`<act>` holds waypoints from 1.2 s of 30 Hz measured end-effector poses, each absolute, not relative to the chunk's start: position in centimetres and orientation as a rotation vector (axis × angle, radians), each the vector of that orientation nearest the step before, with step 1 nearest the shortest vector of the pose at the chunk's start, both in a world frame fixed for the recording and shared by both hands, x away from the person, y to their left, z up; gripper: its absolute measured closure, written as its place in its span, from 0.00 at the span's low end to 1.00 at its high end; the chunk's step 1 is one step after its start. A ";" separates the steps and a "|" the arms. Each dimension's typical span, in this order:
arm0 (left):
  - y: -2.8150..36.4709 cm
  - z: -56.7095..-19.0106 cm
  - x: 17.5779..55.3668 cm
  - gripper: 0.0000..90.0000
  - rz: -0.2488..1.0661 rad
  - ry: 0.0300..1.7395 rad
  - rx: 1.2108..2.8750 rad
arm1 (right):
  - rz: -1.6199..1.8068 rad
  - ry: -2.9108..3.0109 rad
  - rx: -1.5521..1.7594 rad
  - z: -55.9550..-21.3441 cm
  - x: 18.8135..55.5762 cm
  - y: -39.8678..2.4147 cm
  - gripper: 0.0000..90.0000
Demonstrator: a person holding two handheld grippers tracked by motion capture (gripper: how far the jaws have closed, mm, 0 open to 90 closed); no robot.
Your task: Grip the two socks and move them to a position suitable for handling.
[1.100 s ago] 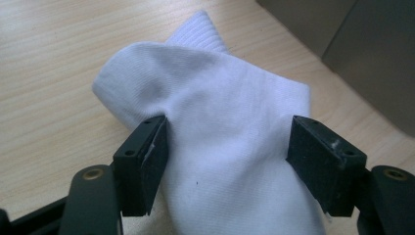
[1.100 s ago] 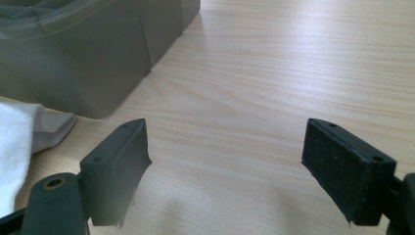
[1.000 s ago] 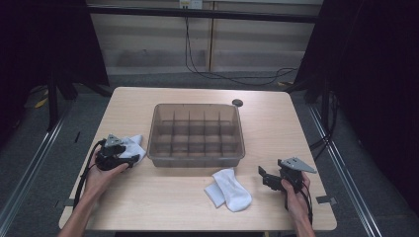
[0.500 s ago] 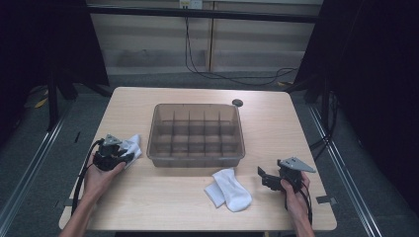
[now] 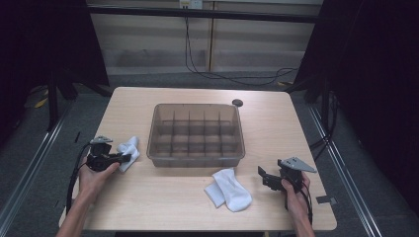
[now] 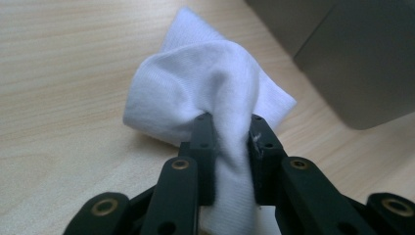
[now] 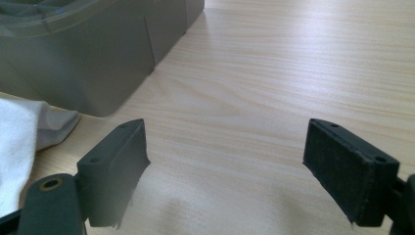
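A white sock [image 6: 205, 93] lies bunched on the table left of the grey divided bin [image 5: 197, 133]. My left gripper [image 5: 126, 158] has just been closing and its jaws now pinch a fold of that sock [image 5: 129, 149]; in the left gripper view my left gripper [image 6: 229, 125] has the cloth squeezed between both pads. A second white sock [image 5: 228, 190] lies flat in front of the bin. To its right my right gripper [image 5: 263, 177] rests low over the table, open, and in the right gripper view my right gripper [image 7: 227, 147] has bare wood between its jaws.
The bin [image 7: 73, 49] is see-through grey with several compartments and stands mid-table. A small dark round object [image 5: 237, 102] sits near the far edge. Black cables trail from both grippers. Bare wood lies along the front of the table [image 5: 148, 207].
The left gripper's jaws have closed onto the sock at the left of the bin, bunching the cloth. The right hand and the sock in front of the bin have not moved.
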State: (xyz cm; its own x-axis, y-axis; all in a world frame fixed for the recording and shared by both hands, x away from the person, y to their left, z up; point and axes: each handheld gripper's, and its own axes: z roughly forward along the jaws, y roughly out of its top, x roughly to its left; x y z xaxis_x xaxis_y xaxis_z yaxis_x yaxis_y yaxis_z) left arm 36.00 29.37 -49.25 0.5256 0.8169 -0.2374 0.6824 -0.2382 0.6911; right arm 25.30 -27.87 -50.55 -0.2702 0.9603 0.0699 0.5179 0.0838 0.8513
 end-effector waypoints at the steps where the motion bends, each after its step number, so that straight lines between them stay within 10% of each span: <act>1: 29.5 -49.0 35.9 0.85 0.202 1.213 1.970 | 1.099 1.843 1.455 -50.5 25.3 -27.9 0.18; 36: 31.1 -41.8 31.0 0.85 0.141 1.076 1.834 | 1.114 1.831 1.470 -50.6 25.3 -28.1 0.17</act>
